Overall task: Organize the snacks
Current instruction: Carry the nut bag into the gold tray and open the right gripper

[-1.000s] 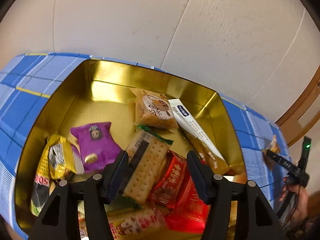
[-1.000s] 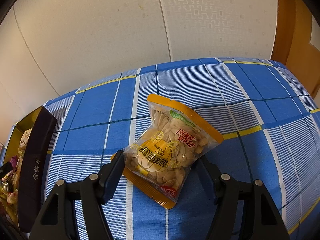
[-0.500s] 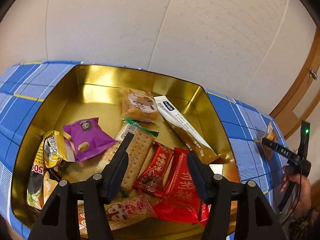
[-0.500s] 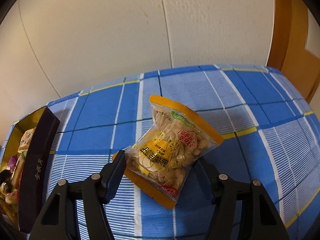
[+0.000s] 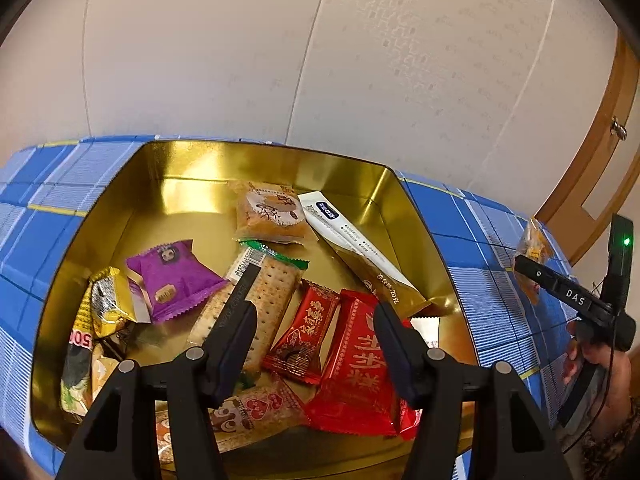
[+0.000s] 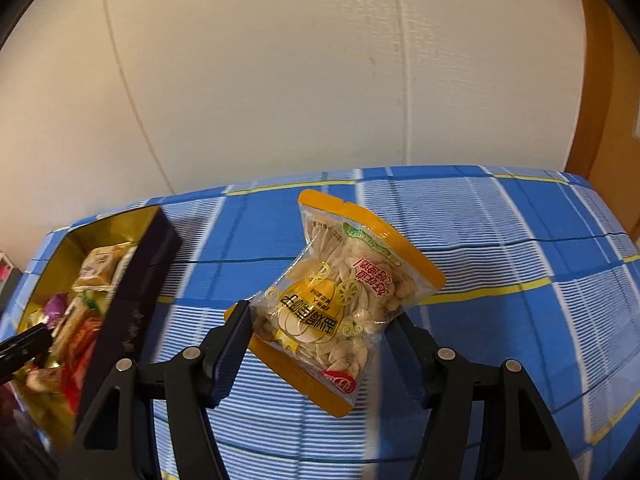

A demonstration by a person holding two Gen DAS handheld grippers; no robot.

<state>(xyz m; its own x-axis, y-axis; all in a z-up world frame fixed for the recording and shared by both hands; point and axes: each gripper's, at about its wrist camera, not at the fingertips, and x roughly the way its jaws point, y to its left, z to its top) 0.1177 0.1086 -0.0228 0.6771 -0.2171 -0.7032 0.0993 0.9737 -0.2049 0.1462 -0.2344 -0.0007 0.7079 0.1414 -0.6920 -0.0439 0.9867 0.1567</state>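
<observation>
A blue checked cloth [image 6: 500, 240] with thin yellow lines covers the bench, which stands against a pale textured wall [image 5: 360, 60] with a wooden door frame [image 5: 592, 152] at the right. One box [image 5: 420, 240] with shiny gold inner walls and a dark outer side sits on the cloth. Loose in it lie about ten wrapped snacks: two glossy red packets [image 5: 352, 364], one purple packet [image 5: 172, 276], one long pack of pale dotted crackers [image 5: 272, 292], one long white and gold stick pack [image 5: 360, 248], one square cake packet [image 5: 272, 210], and yellow wrappers [image 5: 104, 300] crowded at the left wall. The left gripper [image 5: 316, 344] hangs over the box, spread wide with nothing between its fingers. The right gripper [image 6: 320, 344], well to the right of the box, is clamped on one clear, orange-edged bag of seeds [image 6: 340, 300], lifted off the cloth and tilted, the fingers pinching its lower half.
</observation>
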